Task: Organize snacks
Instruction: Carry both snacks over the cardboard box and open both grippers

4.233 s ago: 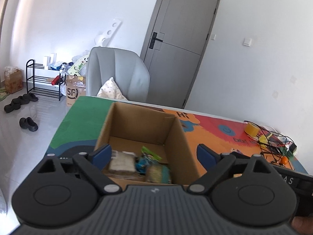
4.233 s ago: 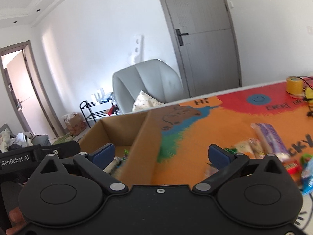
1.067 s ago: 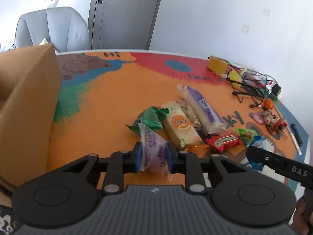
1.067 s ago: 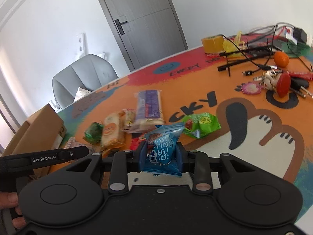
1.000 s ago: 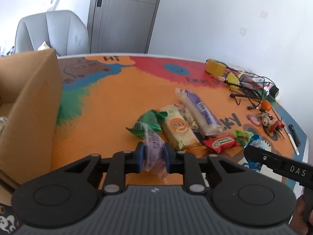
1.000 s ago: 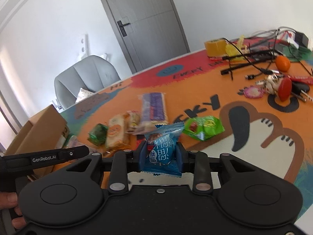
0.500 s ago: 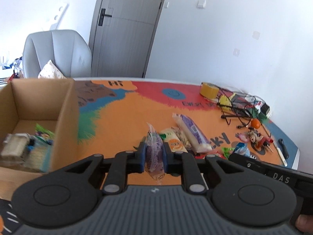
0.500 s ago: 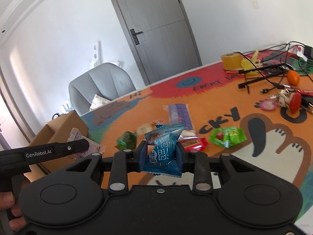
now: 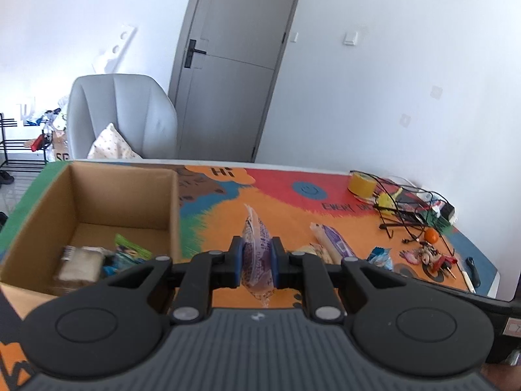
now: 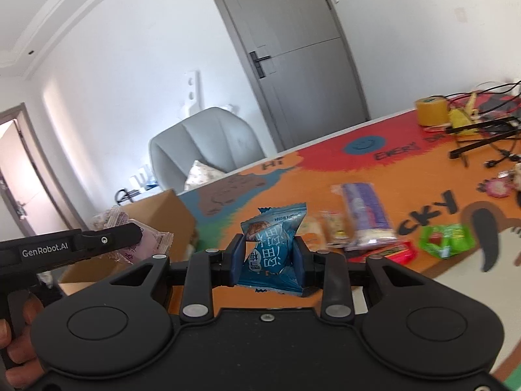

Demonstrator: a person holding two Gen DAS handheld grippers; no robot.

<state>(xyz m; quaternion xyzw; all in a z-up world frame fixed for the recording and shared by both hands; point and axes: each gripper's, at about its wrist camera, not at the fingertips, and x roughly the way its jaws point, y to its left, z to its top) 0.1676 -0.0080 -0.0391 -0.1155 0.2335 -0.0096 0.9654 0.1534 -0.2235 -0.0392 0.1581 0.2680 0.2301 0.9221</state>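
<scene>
Clamped mid-body between the left gripper's [image 9: 255, 262] pads, a light, crinkly purple snack packet [image 9: 256, 254], cardboard box [image 9: 97, 195] ahead-left; likewise pinched in the right gripper [image 10: 269, 255], a soft, slippery blue snack packet [image 10: 272, 246].

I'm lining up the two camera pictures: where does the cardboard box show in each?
Left wrist view: the cardboard box fills the left side, open top showing, snacks inside.
Right wrist view: the cardboard box sits left of centre, partly hidden behind the left gripper and its purple snack.
Shared landmark: the grey chair behind the table.
</scene>
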